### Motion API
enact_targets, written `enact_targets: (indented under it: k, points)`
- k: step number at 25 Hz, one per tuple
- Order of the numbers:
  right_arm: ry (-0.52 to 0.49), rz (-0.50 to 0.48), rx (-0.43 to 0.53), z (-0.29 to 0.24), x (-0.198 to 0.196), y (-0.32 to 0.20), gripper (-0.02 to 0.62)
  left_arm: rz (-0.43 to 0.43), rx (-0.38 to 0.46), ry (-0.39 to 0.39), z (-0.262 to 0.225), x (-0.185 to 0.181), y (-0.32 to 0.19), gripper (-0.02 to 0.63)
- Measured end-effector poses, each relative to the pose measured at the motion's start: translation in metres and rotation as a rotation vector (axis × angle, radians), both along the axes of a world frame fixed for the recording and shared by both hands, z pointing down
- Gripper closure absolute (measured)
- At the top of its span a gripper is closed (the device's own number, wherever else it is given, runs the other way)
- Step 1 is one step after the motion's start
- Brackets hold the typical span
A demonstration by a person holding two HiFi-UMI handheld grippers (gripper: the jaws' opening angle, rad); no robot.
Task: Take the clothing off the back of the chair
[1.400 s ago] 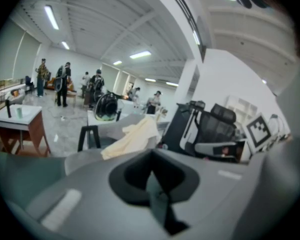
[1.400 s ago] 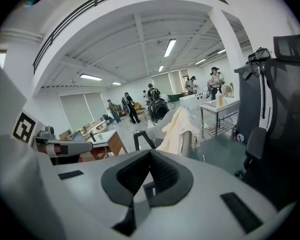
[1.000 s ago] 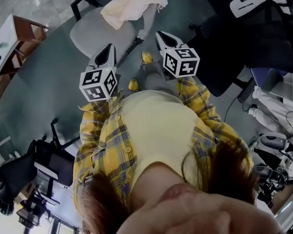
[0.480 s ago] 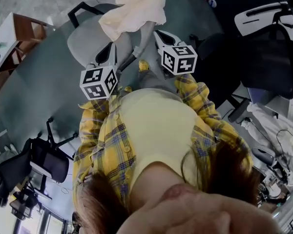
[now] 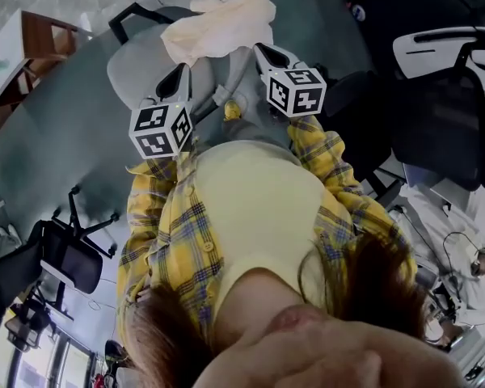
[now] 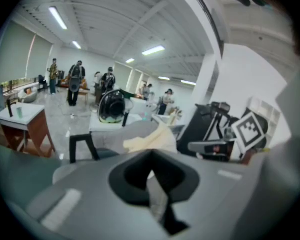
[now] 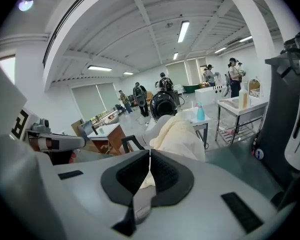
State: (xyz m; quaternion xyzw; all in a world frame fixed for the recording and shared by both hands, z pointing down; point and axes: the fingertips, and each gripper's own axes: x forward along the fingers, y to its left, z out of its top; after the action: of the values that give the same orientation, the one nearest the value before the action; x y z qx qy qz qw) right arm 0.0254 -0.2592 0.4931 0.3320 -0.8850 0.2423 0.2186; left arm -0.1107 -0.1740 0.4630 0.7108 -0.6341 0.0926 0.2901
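Floor [image 5: 56,136] is smooth, dull grey-green. Room is a big open hall w/ white beamed ceiling [image 7: 140,29] and strip lights [image 7: 184,30]; people stand far back.

Grey chair [image 5: 141,63] stands on the floor. Cream clothing [image 5: 226,23] is draped, bunched, over its back, just ahead of both grippers.

A black office chair [image 5: 436,95] is to the R, a smaller black chair [image 5: 61,257] low on the L. White worktop [image 5: 2,63] w/ brown sides sits at far L. A teal spray bottle [image 7: 200,112] stands on a second worktop [image 7: 204,123].

L gripper [image 5: 180,73]: jaws closed together, nothing in them. R gripper [image 5: 264,52]: same, pads meeting, empty.

Print in view: b/w square markers on the cubes [image 5: 160,132].
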Motion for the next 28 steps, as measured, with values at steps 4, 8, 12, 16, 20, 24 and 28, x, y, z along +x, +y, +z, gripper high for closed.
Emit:
enact_targets:
  k: [4, 8, 12, 16, 20, 24, 28]
  points:
    - [0.025, -0.047, 0.012, 0.005, 0.000, -0.014, 0.580, -0.012, -0.007, 0.005, 0.004, 0.004, -0.012, 0.600]
    - [0.051, -0.088, 0.023, 0.012, 0.000, -0.027, 0.580, -0.025, -0.014, 0.007, 0.007, 0.007, -0.021, 0.601]
    - [0.124, -0.157, 0.051, 0.025, 0.001, -0.033, 0.565, -0.044, -0.027, 0.013, 0.012, 0.008, -0.024, 0.601]
    - [0.183, -0.251, 0.077, 0.038, -0.004, -0.031, 0.410, -0.063, -0.038, 0.019, 0.017, 0.007, -0.027, 0.601]
    - [0.261, -0.310, 0.146, 0.048, -0.008, -0.031, 0.340, -0.078, -0.043, 0.021, 0.019, 0.007, -0.030, 0.600]
    - [0.364, -0.346, 0.216, 0.061, -0.007, -0.035, 0.313, -0.091, -0.048, 0.024, 0.021, 0.007, -0.033, 0.600]
    - [0.471, -0.387, 0.314, 0.072, -0.007, -0.041, 0.285, -0.104, -0.056, 0.018, 0.022, 0.006, -0.032, 0.600]
